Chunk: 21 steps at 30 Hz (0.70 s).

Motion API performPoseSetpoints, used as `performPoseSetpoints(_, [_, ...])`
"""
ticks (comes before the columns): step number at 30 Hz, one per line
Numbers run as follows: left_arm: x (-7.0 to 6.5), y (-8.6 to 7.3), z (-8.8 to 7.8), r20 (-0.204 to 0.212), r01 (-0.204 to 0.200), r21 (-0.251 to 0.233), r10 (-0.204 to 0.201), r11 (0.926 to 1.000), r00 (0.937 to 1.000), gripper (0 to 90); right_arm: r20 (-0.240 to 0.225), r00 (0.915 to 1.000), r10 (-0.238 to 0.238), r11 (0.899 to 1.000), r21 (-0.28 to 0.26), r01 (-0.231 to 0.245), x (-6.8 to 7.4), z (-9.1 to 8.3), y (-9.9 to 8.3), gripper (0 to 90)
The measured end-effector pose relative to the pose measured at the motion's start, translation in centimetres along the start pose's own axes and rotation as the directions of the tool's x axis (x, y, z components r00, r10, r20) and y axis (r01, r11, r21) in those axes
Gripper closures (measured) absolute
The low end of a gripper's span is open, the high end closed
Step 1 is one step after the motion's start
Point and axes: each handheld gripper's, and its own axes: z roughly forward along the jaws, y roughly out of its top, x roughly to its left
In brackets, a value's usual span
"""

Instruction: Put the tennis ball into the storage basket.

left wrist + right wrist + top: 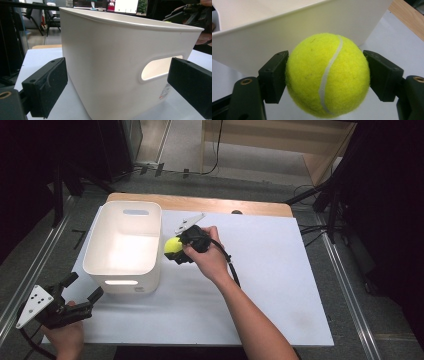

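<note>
Right tool was clamped on the ball, mid-carry; next it needed lifting over the bin. Left tool sat open.

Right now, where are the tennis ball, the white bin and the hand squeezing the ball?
tennis ball [327,75], right gripper view, its felt front.
white bin [145,270], high view, its near wall.
right hand [210,261], high view, its back.

One ball (yellow, fuzzy), one white bin, two grippers: left, right, on one table.
</note>
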Motion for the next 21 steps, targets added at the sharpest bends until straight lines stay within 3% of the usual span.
performPoseSetpoints(16, [0.0, 0.0, 0.0, 0.0, -0.001, 0.0, 0.001, 1.0, 1.0, 2.8, 0.005, 0.9999, -0.015, 1.0, -0.015, 0.015, 1.0, -2.0, 1.7, 23.7])
performPoseSetpoints(21, [-0.1, 0.0, 0.0, 0.002, 0.004, -0.006, -0.004, 1.0, 1.0, 2.8, -0.014, 0.9997, -0.018, 1.0, -0.019, 0.017, 1.1, -2.3, 2.0, 23.7])
